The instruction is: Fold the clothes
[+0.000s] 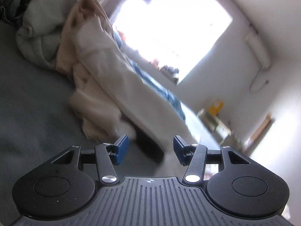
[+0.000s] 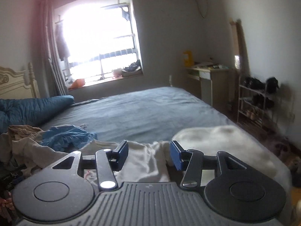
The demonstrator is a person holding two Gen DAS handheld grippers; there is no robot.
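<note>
A cream garment [image 1: 120, 86] lies rumpled on the grey-blue bed [image 2: 150, 111], beside a heap of unfolded clothes [image 2: 37, 141]. The left hand-held gripper [image 1: 151, 148] and right hand-held gripper [image 2: 149, 154] hover released, nothing between their blue pads. Folding seems barely begun; next likely comes pinching two edges.
</note>
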